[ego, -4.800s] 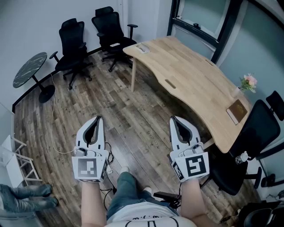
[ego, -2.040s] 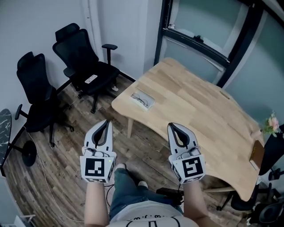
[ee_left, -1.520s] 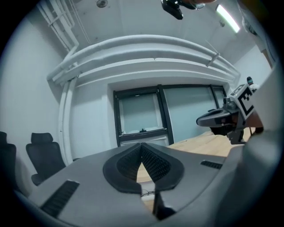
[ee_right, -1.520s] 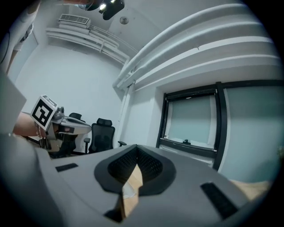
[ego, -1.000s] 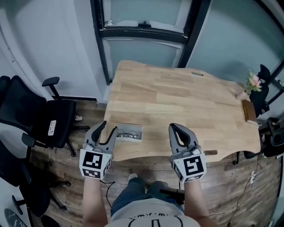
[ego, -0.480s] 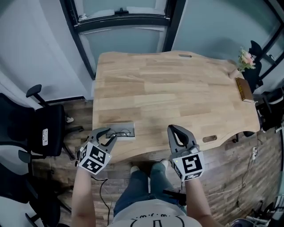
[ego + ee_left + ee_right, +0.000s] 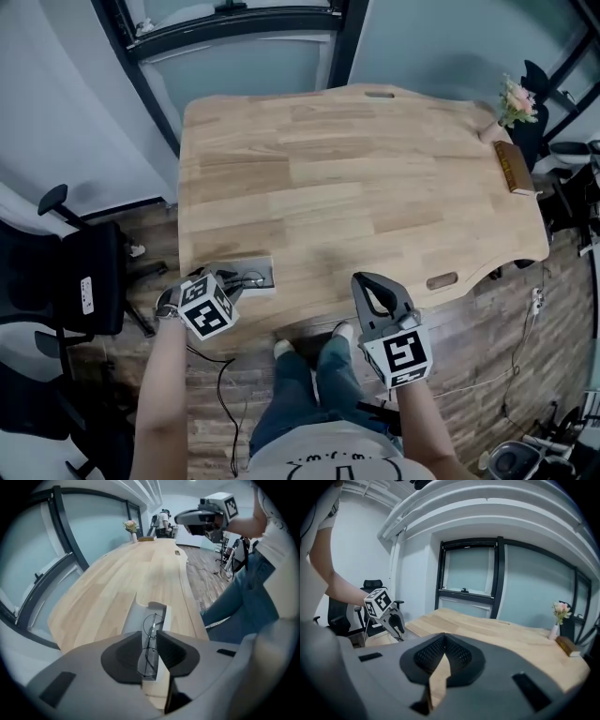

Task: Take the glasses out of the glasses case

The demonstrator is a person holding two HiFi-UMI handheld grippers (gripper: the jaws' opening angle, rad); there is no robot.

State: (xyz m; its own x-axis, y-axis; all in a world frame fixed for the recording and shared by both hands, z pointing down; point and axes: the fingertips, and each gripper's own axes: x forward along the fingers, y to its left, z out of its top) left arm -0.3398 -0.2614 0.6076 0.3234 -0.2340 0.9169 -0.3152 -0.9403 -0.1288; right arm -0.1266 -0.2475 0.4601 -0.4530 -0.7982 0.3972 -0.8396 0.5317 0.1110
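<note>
**A:** Glasses lay where, and what worried you?

**B:** They lay in the open glasses case, at the near left corner of the desk. The left gripper pointed steeply down over it. Its fingers stood a narrow gap apart and had just been closing, with the thin wire frame showing in that gap. I saw no pad pressing on it yet.

**A:** So what could have gone wrong?

**B:** A finger might have caught the case wall instead of the frame and dragged the case off the near edge. A hard pinch on a lens rim could have bent the wire. Nothing braced the case either: the right gripper, fingers together and empty, hung beyond the desk edge, well apart from it.
</note>
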